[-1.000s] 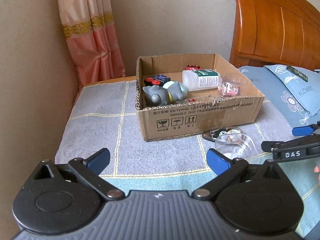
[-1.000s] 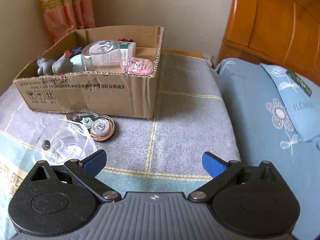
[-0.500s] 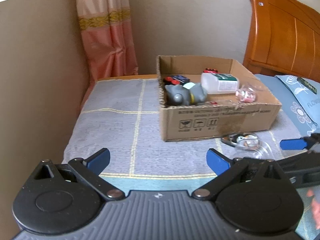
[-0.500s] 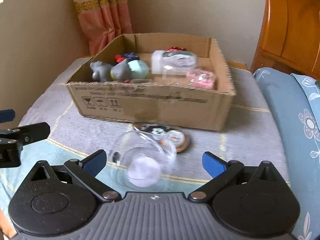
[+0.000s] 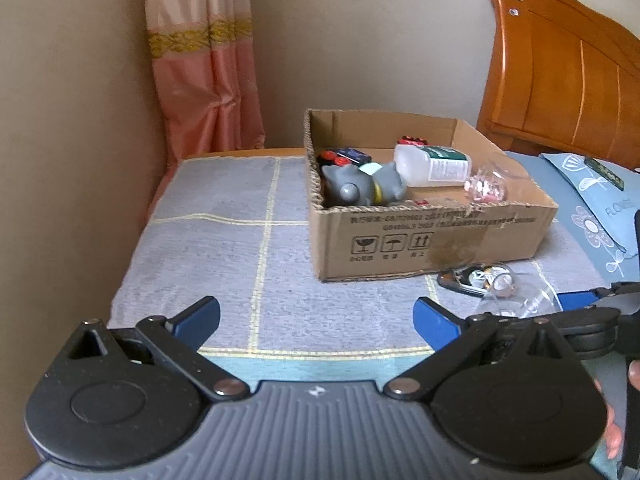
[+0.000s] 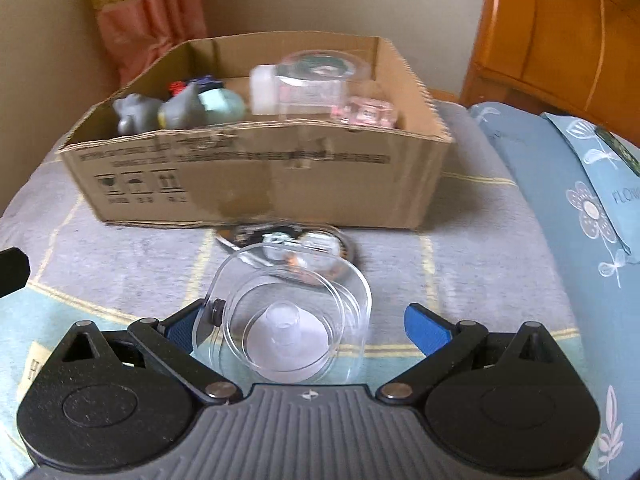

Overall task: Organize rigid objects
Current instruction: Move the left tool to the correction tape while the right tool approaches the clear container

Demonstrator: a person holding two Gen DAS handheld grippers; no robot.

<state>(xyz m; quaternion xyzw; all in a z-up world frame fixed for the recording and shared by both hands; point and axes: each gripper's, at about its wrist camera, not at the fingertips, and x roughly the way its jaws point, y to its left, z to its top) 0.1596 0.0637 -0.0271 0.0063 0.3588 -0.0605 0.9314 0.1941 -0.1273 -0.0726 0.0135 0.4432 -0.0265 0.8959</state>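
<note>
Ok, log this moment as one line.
right gripper: open, around clear lid | left gripper: open, idle | cardboard box: part-filled

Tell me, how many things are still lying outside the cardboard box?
2: a clear plastic container between the open fingers of the right gripper, and a round flat packaged item just behind it, against the cardboard box. Others may be hidden.

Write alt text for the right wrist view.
The open right gripper straddles a clear plastic container on the grey blanket. Behind it lies a round packaged item, then a cardboard box holding toys and a bottle.
</note>
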